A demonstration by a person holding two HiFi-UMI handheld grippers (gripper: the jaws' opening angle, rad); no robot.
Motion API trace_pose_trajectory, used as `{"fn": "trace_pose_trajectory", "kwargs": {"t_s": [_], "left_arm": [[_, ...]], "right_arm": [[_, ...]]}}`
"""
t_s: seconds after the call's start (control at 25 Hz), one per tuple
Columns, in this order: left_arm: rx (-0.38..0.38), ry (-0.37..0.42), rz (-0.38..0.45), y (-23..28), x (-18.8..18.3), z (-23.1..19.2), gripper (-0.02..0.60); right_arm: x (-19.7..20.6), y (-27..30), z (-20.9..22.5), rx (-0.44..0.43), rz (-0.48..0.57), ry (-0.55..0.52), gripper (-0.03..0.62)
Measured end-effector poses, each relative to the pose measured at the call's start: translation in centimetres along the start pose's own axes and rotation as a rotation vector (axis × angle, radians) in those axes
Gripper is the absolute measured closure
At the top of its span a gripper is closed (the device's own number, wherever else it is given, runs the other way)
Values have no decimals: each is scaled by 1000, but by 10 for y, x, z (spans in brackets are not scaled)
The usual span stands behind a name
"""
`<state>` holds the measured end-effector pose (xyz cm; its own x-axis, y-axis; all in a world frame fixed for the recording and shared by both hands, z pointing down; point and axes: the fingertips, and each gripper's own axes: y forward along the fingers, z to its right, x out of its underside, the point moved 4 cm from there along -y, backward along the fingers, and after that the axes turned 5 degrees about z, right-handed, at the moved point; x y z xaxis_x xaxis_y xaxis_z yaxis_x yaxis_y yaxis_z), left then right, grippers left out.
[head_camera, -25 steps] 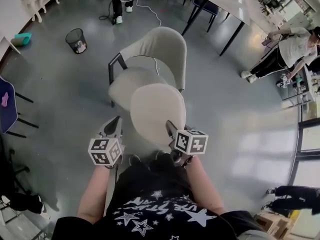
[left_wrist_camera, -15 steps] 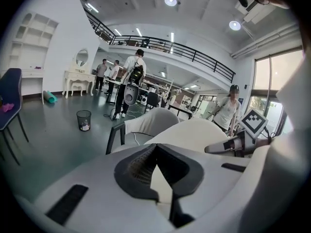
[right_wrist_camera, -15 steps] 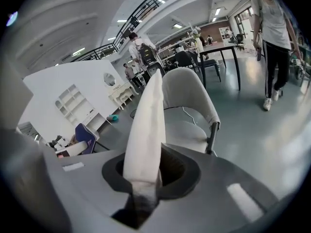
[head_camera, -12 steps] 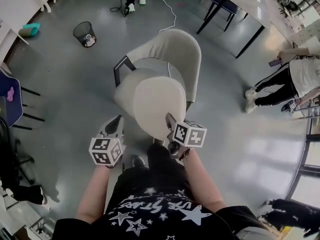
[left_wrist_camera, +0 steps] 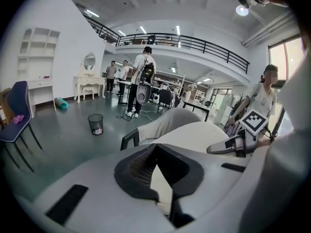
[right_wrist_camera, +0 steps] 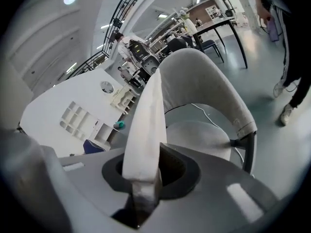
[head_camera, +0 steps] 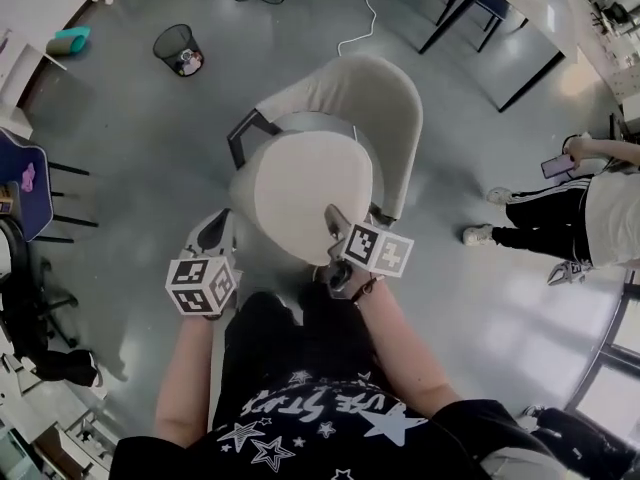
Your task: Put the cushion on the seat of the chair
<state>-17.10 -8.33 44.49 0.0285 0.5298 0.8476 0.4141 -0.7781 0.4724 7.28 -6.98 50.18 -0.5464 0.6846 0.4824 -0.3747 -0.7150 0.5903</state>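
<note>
Grey glossy floor (head_camera: 140, 168) in a big open hall; wire bin (head_camera: 178, 48), white cable (head_camera: 360, 13), black table (head_camera: 520, 18), blue chair (head_camera: 20, 183) at left, a person (head_camera: 600, 208) standing at right. Beige chair (head_camera: 395, 108) with a curved back sits mid-floor. Round cream cushion (head_camera: 310, 193) hangs over its seat, covering most of it from above. Right gripper (head_camera: 333, 220) jaws narrow, clamped on the cushion's near rim. Left gripper (head_camera: 216, 228) jaws together at the cushion's left edge; grip on the fabric unclear. Right gripper view alone shows the bare seat (right_wrist_camera: 199, 135) past the edge-on cushion. Left gripper view alone shows a balcony railing (left_wrist_camera: 194, 42) and white dresser (left_wrist_camera: 89, 84)
</note>
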Motion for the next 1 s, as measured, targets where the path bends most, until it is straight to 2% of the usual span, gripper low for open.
{"fn": "trace_pose_trajectory", "kwargs": {"t_s": [0.12,0.28,0.52,0.64,0.8,1.0], "left_arm": [[-11,0,-4,12,-6,-12,574],[11,13,-35,32,-9,-35,574],[71,70,-121,64,-6,-73,574],[94,67,-149,77,-1,-86,573],[120,69,-174,94,2,-101,574],[145,89,-218,114,14,-115,574]], "right_arm": [[3,13,2,7,-3,36,536],[14,33,2,19,1,105,534],[27,69,9,49,88,245,536],[35,83,22,86,119,282,536],[42,96,38,150,123,259,536],[59,109,65,300,96,130,528]]}}
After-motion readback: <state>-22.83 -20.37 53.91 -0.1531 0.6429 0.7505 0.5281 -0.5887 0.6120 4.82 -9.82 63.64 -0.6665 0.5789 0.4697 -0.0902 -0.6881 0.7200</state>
